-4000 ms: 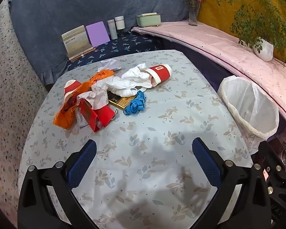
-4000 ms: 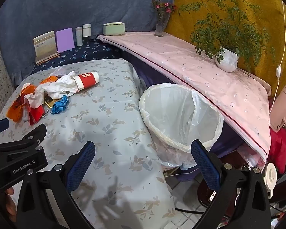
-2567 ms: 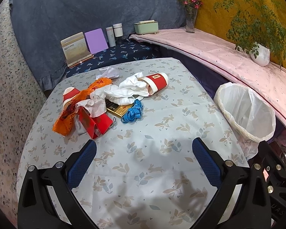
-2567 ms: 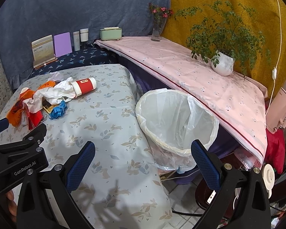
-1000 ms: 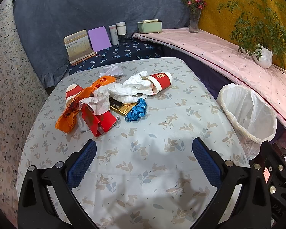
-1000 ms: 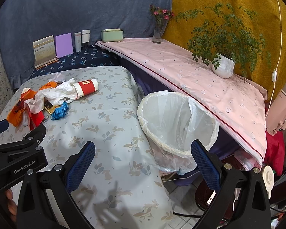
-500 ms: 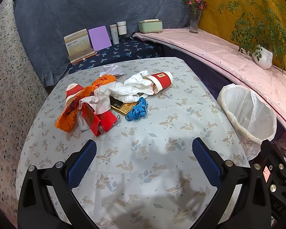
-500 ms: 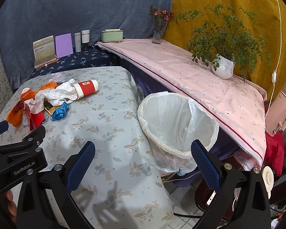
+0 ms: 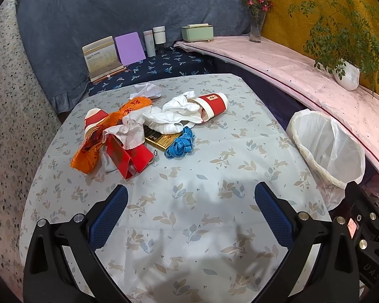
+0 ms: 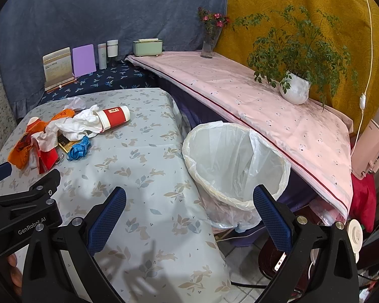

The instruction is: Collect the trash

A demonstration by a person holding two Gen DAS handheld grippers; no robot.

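- The left gripper (image 9: 190,210) hovers with its jaws wide apart and nothing between them, above the bare near part of the counter (image 9: 214,227).
- The right gripper (image 10: 189,213) is likewise spread and empty, over the counter edge beside the lined trash bin (image 10: 236,166).
- The trash lies heaped on the counter, well to the far left of the bin: a red paper cup (image 9: 213,104), white crumpled tissue (image 9: 174,117), a blue measuring tape (image 9: 180,145), a gold box (image 9: 161,140), red folded packaging (image 9: 128,157) and an orange wrapper (image 9: 88,151).
- The step looks like the first reach; an outlying piece nearest the bin, the tape or the cup, seems best, gripped at mid-body.
- Legible writing: "GenRobot.AI" on the left gripper's body in the right wrist view; the cup's label is too small to read.
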